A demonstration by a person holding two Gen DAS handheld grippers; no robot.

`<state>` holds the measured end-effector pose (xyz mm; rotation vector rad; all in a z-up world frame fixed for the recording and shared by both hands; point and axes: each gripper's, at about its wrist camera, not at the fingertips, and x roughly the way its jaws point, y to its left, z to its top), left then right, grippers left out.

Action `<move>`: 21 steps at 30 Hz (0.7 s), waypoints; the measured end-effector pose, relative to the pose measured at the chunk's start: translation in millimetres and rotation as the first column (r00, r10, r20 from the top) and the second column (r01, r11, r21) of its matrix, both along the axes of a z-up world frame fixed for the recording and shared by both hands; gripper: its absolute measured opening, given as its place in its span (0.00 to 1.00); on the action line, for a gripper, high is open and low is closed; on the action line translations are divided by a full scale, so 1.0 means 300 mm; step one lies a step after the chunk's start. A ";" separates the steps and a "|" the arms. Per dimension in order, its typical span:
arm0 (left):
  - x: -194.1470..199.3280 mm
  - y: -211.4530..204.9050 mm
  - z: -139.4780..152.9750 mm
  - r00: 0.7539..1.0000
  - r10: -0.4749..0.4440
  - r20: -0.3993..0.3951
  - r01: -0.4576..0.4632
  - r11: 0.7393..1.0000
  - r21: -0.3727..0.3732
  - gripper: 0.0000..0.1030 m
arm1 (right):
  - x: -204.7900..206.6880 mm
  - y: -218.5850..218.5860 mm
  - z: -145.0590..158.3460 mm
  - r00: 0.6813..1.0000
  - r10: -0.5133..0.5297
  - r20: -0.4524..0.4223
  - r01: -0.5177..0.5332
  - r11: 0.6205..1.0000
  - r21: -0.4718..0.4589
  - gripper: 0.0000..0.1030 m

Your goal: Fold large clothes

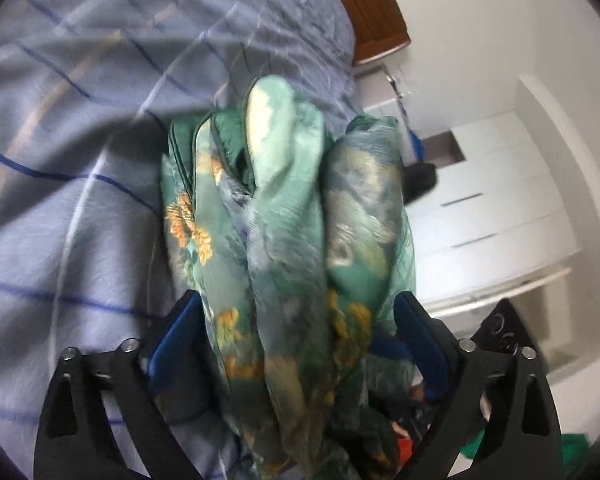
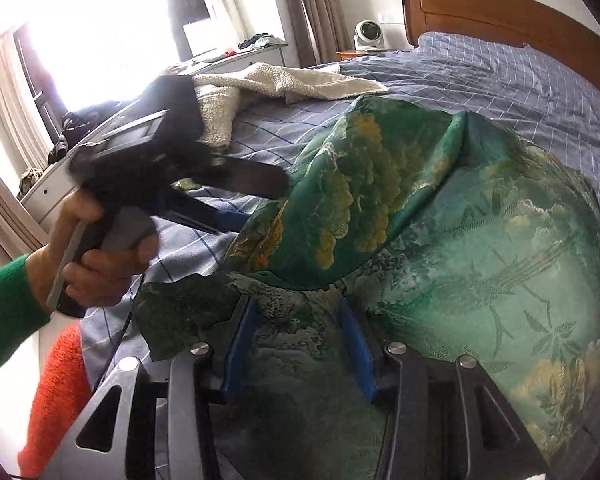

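Green patterned cloth being folded over on the bed

Bed (image 2: 500, 80) carries the cloth (image 2: 480, 240); keep both corners level and taut while laying the fold. Left gripper (image 1: 296, 308) has jaws clamped on bunched cloth; right gripper (image 2: 296, 316) likewise appears clamped on an edge.

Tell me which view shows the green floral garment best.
The right wrist view: the green floral garment lies spread over the blue checked bed, with the left gripper gripping its edge and the right gripper holding a fold. The left wrist view shows only a blurred bunch between its own fingers.
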<state>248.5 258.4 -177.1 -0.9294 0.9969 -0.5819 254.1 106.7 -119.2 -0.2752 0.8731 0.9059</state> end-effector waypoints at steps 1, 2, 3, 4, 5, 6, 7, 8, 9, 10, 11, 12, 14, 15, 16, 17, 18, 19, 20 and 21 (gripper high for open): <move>0.013 0.005 -0.014 1.000 -0.014 0.001 0.014 0.999 -0.042 0.97 | -0.001 -0.001 -0.001 1.000 0.001 0.002 -0.001 1.000 -0.001 0.45; 0.018 0.006 -0.017 1.000 -0.023 0.007 0.024 0.997 -0.070 0.99 | -0.004 -0.001 -0.001 1.000 0.001 0.003 -0.001 1.000 -0.001 0.45; 0.029 0.001 -0.013 0.999 -0.038 0.021 0.040 0.994 -0.100 0.99 | -0.007 0.003 -0.005 1.000 0.001 0.002 -0.001 1.000 0.000 0.45; 0.041 -0.008 -0.008 0.998 -0.054 0.028 0.056 0.992 -0.109 0.99 | -0.007 0.001 -0.007 1.000 -0.001 -0.001 0.001 1.000 0.003 0.45; 0.062 -0.032 0.001 0.997 -0.080 0.025 0.082 0.992 -0.092 0.99 | -0.008 -0.001 -0.008 1.000 -0.003 -0.002 0.003 1.000 0.006 0.45; 0.088 -0.067 0.009 0.994 -0.113 0.013 0.113 0.992 -0.049 0.99 | -0.008 -0.002 -0.011 1.000 -0.006 -0.003 0.006 1.000 0.008 0.45; 0.120 -0.119 0.017 0.988 -0.153 -0.008 0.153 0.988 0.031 0.99 | -0.006 -0.001 -0.016 1.000 -0.010 -0.004 0.010 1.000 0.008 0.45; 0.146 -0.156 0.019 0.982 -0.186 -0.025 0.187 0.978 0.087 0.99 | -0.008 0.000 -0.017 1.000 -0.013 -0.003 0.013 1.000 0.007 0.45; 0.174 -0.199 0.016 0.976 -0.214 -0.049 0.219 0.966 0.140 0.99 | -0.012 -0.001 -0.017 1.000 -0.017 -0.001 0.017 1.000 0.006 0.45; 0.193 -0.221 0.013 0.973 -0.223 -0.067 0.231 0.959 0.167 0.99 | -0.014 -0.002 -0.017 1.000 -0.016 -0.003 0.016 1.000 0.003 0.45; 0.216 -0.240 0.008 0.972 -0.215 -0.090 0.229 0.955 0.187 0.99 | -0.015 -0.002 -0.017 1.000 -0.017 0.000 0.017 1.000 0.002 0.45; 0.230 -0.243 0.005 0.975 -0.197 -0.105 0.214 0.960 0.183 0.99 | -0.017 -0.005 -0.014 1.000 -0.019 0.003 0.019 1.000 0.001 0.45; 0.237 -0.238 0.003 0.979 -0.175 -0.104 0.192 0.965 0.178 0.95 | -0.020 -0.015 -0.004 1.000 -0.021 0.002 0.021 1.000 0.005 0.45; 0.231 -0.237 0.005 0.980 -0.178 -0.092 0.193 0.962 0.195 0.93 | -0.021 -0.028 0.012 1.000 -0.022 -0.004 0.022 1.000 0.016 0.44; 0.222 -0.234 0.006 0.980 -0.181 -0.079 0.193 0.959 0.209 0.89 | -0.022 -0.045 0.032 1.000 -0.023 -0.018 0.024 0.999 0.031 0.44; 0.218 -0.232 0.006 0.981 -0.177 -0.075 0.189 0.959 0.211 0.86 | -0.023 -0.055 0.044 0.999 -0.025 -0.030 0.026 0.999 0.038 0.44; 0.216 -0.232 0.005 0.983 -0.170 -0.070 0.181 0.960 0.212 0.85 | -0.020 -0.087 0.068 0.998 -0.034 -0.058 0.037 0.998 0.055 0.48; 0.214 -0.234 0.006 0.984 -0.167 -0.067 0.178 0.960 0.216 0.85 | -0.015 -0.114 0.079 0.996 -0.045 -0.074 0.050 0.996 0.068 0.51; 0.215 -0.241 0.007 0.984 -0.165 -0.064 0.175 0.959 0.223 0.85 | -0.007 -0.165 0.101 0.993 -0.077 -0.092 0.085 0.992 0.093 0.54; 0.212 -0.252 0.009 0.985 -0.163 -0.062 0.173 0.959 0.226 0.85 | 0.003 -0.218 0.118 0.989 -0.112 -0.100 0.123 0.985 0.118 0.55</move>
